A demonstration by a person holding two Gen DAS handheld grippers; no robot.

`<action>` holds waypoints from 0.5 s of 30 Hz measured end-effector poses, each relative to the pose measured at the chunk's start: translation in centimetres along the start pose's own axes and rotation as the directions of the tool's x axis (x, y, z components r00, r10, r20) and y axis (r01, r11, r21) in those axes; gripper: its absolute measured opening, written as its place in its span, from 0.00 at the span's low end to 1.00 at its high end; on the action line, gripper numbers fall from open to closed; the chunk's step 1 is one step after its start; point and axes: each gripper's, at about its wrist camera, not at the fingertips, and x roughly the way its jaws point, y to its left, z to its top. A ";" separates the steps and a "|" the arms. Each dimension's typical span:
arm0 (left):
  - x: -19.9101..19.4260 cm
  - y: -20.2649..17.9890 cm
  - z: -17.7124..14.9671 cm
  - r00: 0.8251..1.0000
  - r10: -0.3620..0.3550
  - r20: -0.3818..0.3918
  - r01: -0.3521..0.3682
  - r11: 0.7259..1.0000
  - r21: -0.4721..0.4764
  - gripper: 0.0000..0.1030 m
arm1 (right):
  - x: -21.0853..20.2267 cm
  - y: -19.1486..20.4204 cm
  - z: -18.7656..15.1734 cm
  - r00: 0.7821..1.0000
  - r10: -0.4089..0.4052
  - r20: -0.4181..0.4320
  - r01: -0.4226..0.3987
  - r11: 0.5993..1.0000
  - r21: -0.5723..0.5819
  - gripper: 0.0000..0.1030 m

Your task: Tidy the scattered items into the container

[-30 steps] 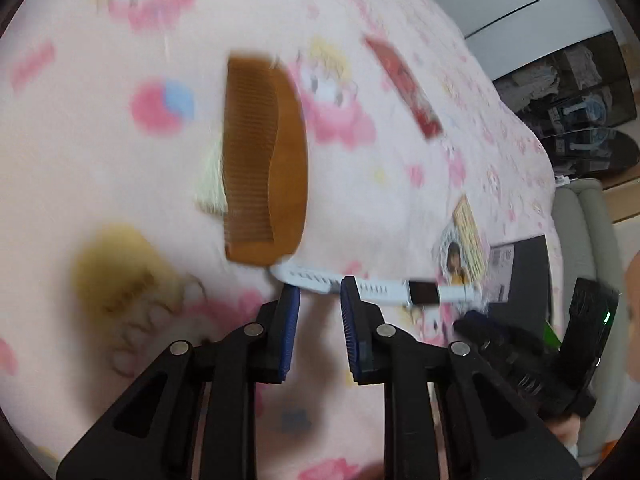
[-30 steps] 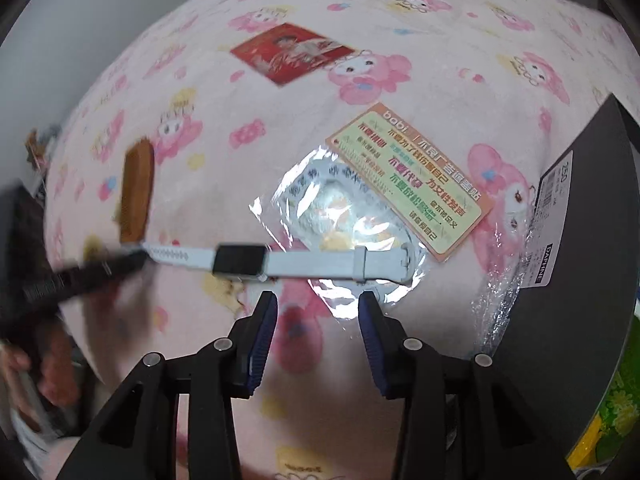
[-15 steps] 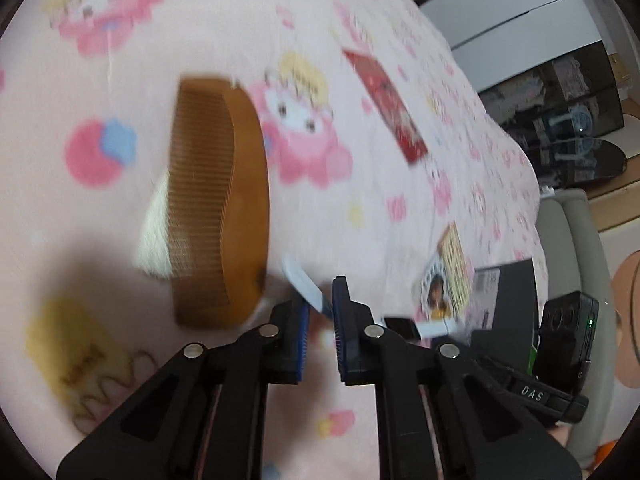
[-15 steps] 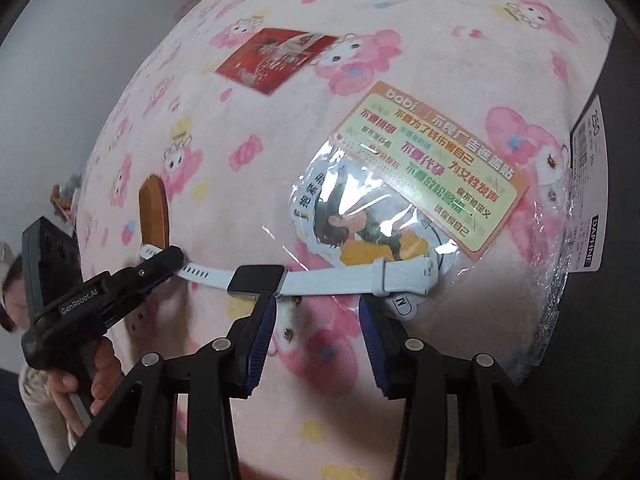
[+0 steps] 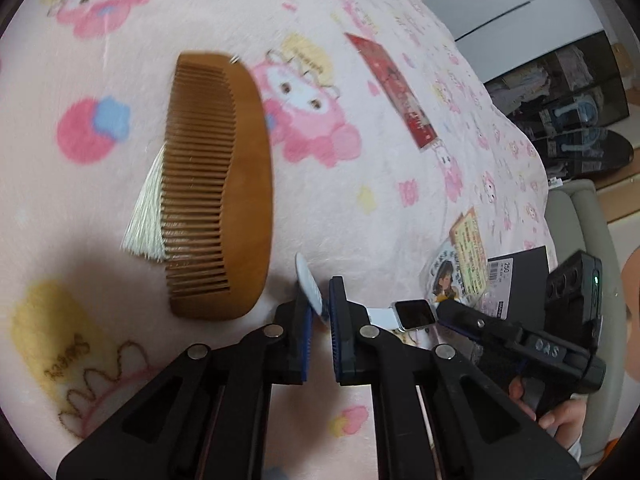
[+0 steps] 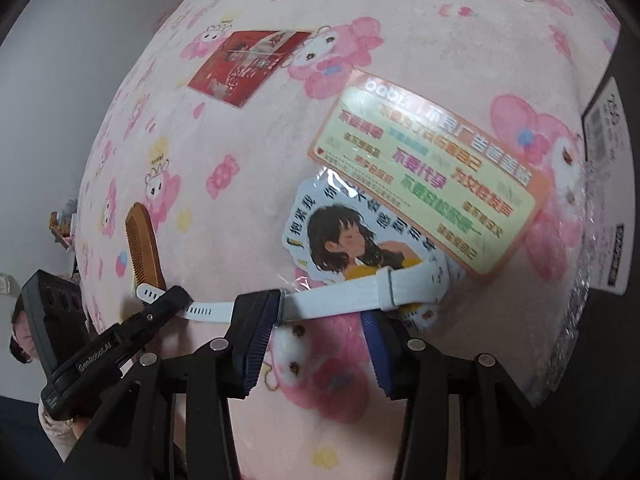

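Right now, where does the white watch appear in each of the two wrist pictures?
Left wrist: the white watch lies low, right of centre; its strap end is pinched in the left gripper.
Right wrist: it stretches across the middle, above the right gripper, whose jaws are open.
Shared landmark: the wooden comb.

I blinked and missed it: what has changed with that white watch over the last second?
The left hand-held gripper closed on the free end of the watch strap and now pinches it, tip lifted off the blanket. The right hand-held gripper moved in, open, straddling the strap beside the watch face. The comb, red packet and sticker pack lie where they were.
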 end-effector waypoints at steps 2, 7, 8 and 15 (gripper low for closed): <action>-0.3 -0.2 0.0 1.000 -0.007 0.005 0.007 1.000 0.009 0.06 | -0.1 0.2 0.2 1.000 -0.004 0.015 0.004 1.000 -0.016 0.24; -1.5 -0.7 0.2 0.999 -0.032 0.015 0.032 0.999 0.036 0.05 | -0.7 1.7 -0.2 0.998 -0.022 0.065 0.028 0.995 -0.094 0.10; -1.9 -1.1 0.2 0.999 -0.036 0.019 0.035 0.998 0.046 0.04 | -1.0 2.2 -0.4 0.997 -0.030 0.078 0.039 0.992 -0.117 0.08; -6.3 -4.7 -0.5 0.993 -0.111 0.036 0.106 0.987 0.124 0.04 | -5.9 3.6 -2.0 0.978 -0.090 0.189 0.126 0.973 -0.193 0.04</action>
